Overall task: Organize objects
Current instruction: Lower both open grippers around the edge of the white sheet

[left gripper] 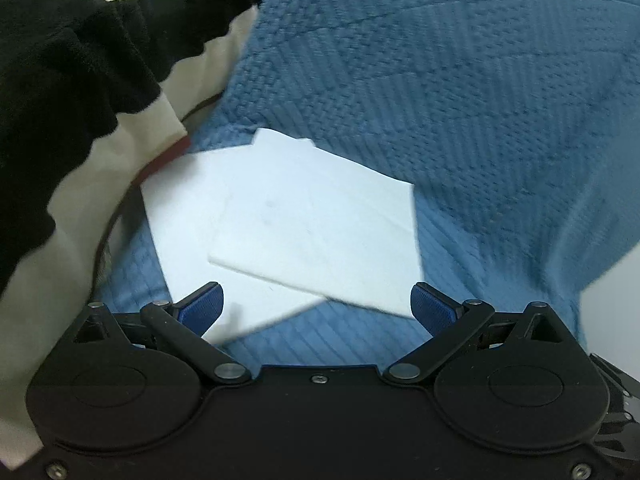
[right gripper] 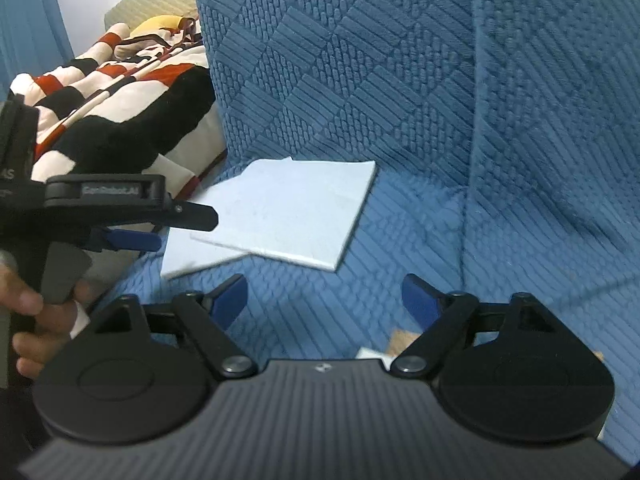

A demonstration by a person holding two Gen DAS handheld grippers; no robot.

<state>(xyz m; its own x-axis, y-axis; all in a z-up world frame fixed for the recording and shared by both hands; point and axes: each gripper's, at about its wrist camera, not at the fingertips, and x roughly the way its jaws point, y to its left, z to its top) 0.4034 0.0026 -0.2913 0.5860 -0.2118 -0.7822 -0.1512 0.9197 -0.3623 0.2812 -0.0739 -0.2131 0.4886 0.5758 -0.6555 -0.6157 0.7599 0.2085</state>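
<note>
left tool (left gripper: 316, 308): black body, round hubs, silver screws | right tool (right gripper: 324, 300): ribbed black housing, blue pads

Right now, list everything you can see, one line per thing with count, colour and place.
white sheets: two, white, overlapping flat on the sofa seat, upper one askew over the lower.
sofa cover: one, blue textured, over seat and backrest.
blanket: one, black, white and red striped, bunched at the left end of the sofa beside the sheets.
yellow item: one, yellow, behind the blanket; what it is cannot be told.
brown and white bits: small, low in the right wrist view between the fingers; unclear.
hand: one, at the left edge, gripping the left gripper's handle.
left gripper: black with blue fingers, open, above the sheets' near edge.
right gripper: black with blue fingers, open, nothing between them.
</note>
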